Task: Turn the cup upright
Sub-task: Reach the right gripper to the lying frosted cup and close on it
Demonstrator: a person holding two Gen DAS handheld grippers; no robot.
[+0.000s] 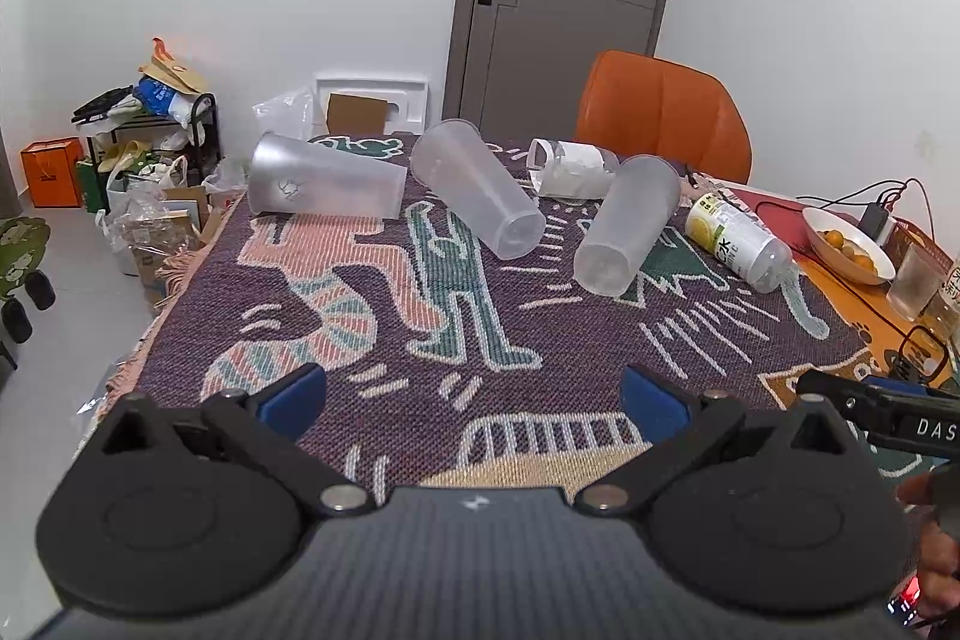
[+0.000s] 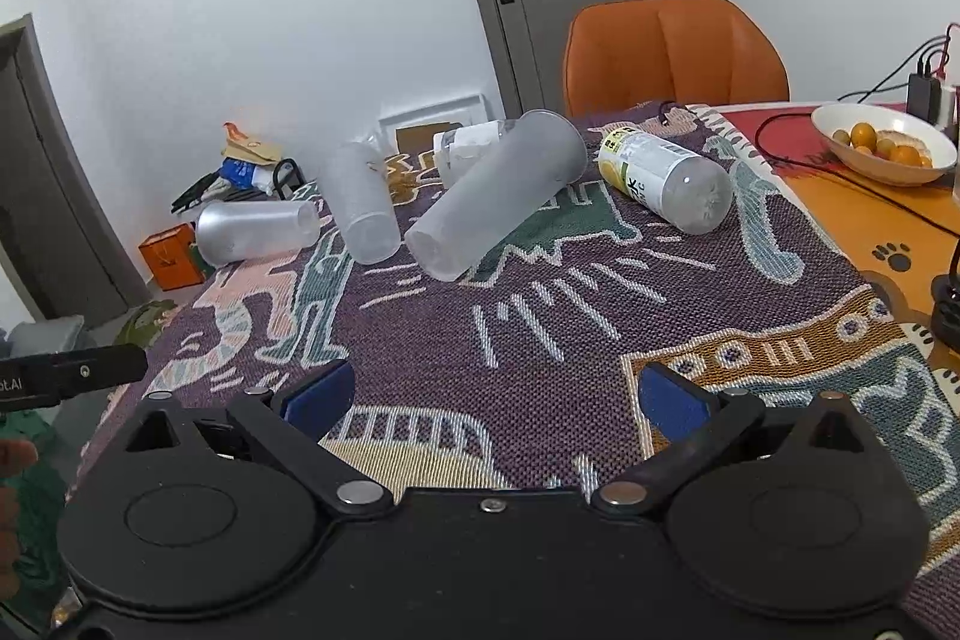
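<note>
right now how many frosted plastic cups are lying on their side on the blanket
3. The left cup lies near the blanket's far left corner, the middle cup beside it, and the right cup next to the yellow-label bottle. None stand upright; nothing seems hidden.

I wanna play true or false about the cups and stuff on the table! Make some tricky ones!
1. All three frosted cups lie on their sides. True.
2. The left gripper holds a cup. False: it is open and empty.
3. The bowl holds orange fruit. True.
4. The chair is blue. False: it is orange.
5. The yellow-labelled bottle stands upright. False: it lies on its side.
</note>
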